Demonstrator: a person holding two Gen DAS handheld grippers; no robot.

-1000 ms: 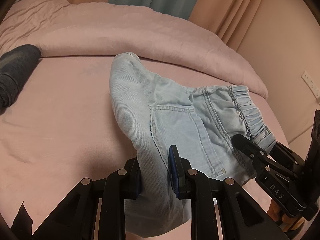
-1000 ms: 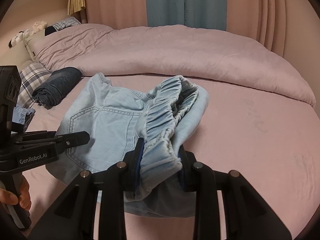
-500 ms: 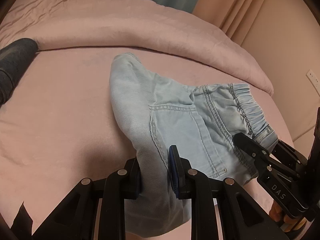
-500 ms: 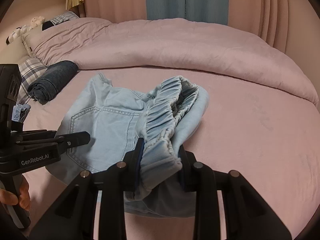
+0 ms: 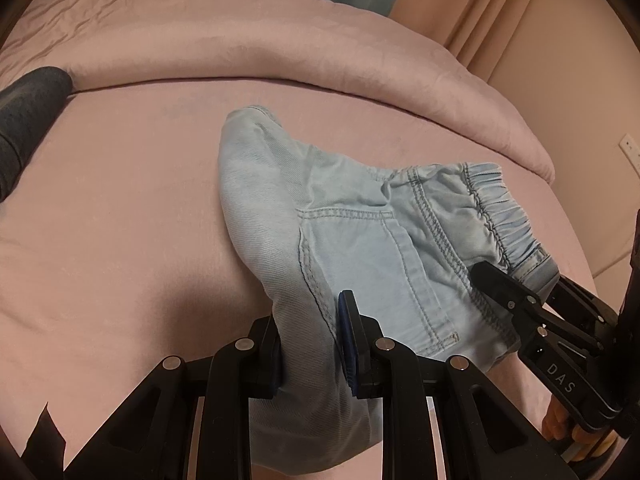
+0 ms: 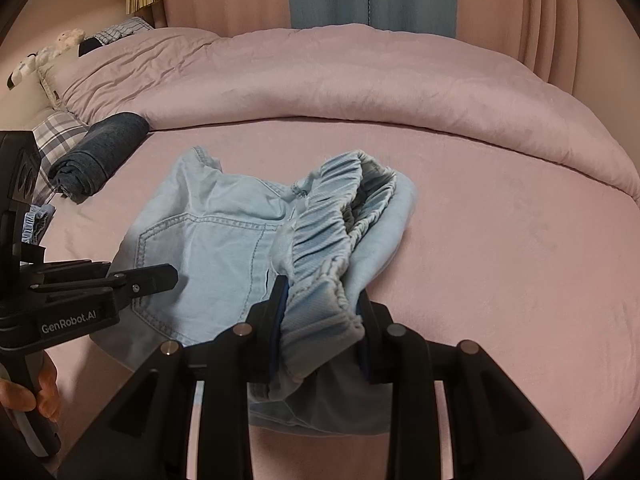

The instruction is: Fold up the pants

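Light blue denim pants [image 5: 360,240] lie partly folded on the pink bed, back pocket up, elastic waistband at the right. My left gripper [image 5: 310,340] is shut on the folded side edge of the pants near the pocket. My right gripper [image 6: 322,320] is shut on the bunched elastic waistband [image 6: 332,240]. In the left wrist view the right gripper [image 5: 520,312] shows at the lower right, on the waistband end. In the right wrist view the left gripper [image 6: 136,280] shows at the left, against the pants [image 6: 216,248] edge. The near fabric hangs under both grippers.
A rolled dark grey garment [image 6: 100,156] lies at the left on the bed [image 6: 500,260]; it also shows in the left wrist view [image 5: 28,120]. A pink duvet [image 6: 340,92] is heaped along the back. Plaid pillows [image 6: 56,140] sit far left. A wall [image 5: 580,100] is at the right.
Both grippers have carried the held pants slightly forward over the bed; the views have shifted a little, with the dark garment sliding left. The grips are unchanged.
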